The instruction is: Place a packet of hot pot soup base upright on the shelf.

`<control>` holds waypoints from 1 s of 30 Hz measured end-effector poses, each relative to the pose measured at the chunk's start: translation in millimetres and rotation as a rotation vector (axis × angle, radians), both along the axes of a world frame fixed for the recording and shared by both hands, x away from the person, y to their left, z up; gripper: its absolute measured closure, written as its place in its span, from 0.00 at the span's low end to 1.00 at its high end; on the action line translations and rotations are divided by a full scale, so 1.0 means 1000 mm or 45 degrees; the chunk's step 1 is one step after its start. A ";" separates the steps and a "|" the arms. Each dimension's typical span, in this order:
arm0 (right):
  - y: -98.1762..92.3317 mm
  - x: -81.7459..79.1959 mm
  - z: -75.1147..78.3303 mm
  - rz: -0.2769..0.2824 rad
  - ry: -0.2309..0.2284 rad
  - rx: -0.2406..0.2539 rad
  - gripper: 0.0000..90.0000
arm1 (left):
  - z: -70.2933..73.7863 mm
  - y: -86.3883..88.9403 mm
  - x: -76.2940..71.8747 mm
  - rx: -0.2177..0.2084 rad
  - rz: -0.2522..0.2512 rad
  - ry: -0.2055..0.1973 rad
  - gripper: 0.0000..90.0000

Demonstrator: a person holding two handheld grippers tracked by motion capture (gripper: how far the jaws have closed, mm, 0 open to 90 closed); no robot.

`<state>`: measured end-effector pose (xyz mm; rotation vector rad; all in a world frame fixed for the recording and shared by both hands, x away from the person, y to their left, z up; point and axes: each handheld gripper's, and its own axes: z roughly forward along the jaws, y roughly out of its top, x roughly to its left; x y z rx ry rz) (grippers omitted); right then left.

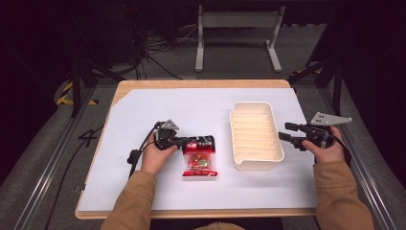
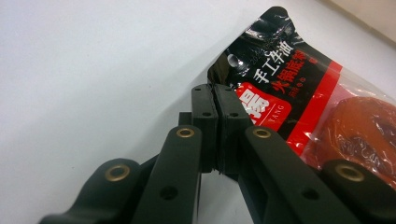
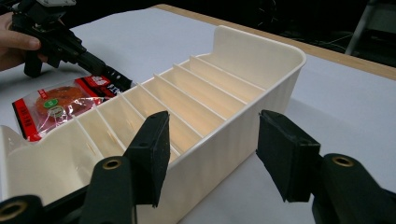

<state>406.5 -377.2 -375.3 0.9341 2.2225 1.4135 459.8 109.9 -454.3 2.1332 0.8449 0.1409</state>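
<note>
The left gripper [image 2: 215,100] has its 2 jaws pressed together on the black top edge of the red and black packet [image 1: 199,155], which lies flat on the white table [image 1: 143,191] just left of the cream tray [image 1: 256,135]. The right gripper [image 3: 212,154] holds its jaws apart astride the tray's near wall.

In the left gripper view, the packet [image 2: 299,93] runs off the right edge, and its near corner is hidden between the closed pads of the left tongs [image 2: 215,119]. In the right gripper view, the cream tray [image 3: 261,60] blocks the packet's near edge, and the tray's own near end drops below the frame. From above, the packet's small print is too fine to read.
</note>
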 end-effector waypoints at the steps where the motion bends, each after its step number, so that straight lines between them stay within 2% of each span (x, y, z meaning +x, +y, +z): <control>1: 0.000 0.000 0.000 -0.001 -0.001 -0.001 0.50 | 0.001 0.000 0.000 0.003 -0.003 -0.006 0.98; 5: -0.001 -0.001 0.001 0.015 -0.003 -0.031 0.57 | 0.006 0.002 -0.002 -0.006 -0.005 -0.019 0.99; 12: -0.004 -0.002 0.003 -0.003 0.029 -0.070 0.67 | 0.026 0.008 -0.011 -0.039 -0.002 -0.088 1.00; 19: -0.003 -0.005 0.009 0.007 0.027 -0.069 0.70 | 0.048 0.015 -0.023 -0.089 -0.011 -0.137 1.00; 23: -0.002 -0.007 0.013 0.021 0.022 -0.054 0.70 | 0.061 0.017 -0.032 -0.155 -0.031 -0.141 1.00; 30: 0.000 -0.011 0.020 0.042 0.003 -0.034 0.70 | 0.083 0.014 -0.049 -0.149 -0.094 -0.200 1.00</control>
